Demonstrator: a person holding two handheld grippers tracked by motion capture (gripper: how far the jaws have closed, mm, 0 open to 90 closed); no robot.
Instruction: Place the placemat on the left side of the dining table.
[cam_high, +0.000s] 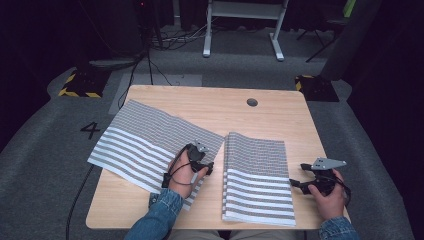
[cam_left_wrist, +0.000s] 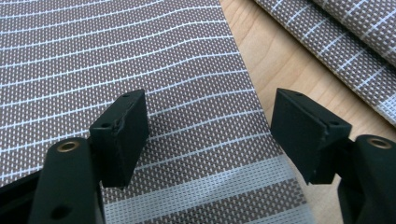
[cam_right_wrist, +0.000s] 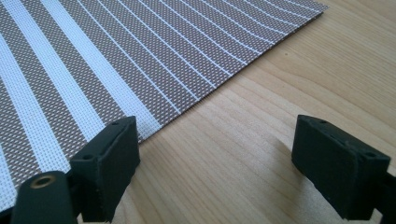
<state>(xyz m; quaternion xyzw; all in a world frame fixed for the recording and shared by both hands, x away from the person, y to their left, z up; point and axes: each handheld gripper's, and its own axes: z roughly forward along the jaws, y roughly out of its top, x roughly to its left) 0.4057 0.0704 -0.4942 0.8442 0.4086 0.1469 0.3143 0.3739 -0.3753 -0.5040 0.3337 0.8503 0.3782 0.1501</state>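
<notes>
Two brown mats with white stripes lie on the wooden table (cam_high: 210, 105). The left mat (cam_high: 135, 142) is spread flat at a slant; the right mat (cam_high: 257, 175) lies straight and looks layered. My left gripper (cam_high: 201, 162) hovers over the left mat's near right edge. In the left gripper view it (cam_left_wrist: 210, 135) stands open above that mat (cam_left_wrist: 116, 56), nothing between the pads, with the other mat (cam_left_wrist: 345, 42) beyond a strip of wood. My right gripper (cam_high: 304, 181) is by the right mat's right edge. It (cam_right_wrist: 215, 158) is open over bare wood next to the mat (cam_right_wrist: 116, 60).
A round cable hole (cam_high: 252, 102) sits near the table's far edge. On the grey floor behind are a white desk frame (cam_high: 242, 25), cables, and two bases with yellow-black tape (cam_high: 80, 82). A "4" (cam_high: 90, 130) is marked on the floor at left.
</notes>
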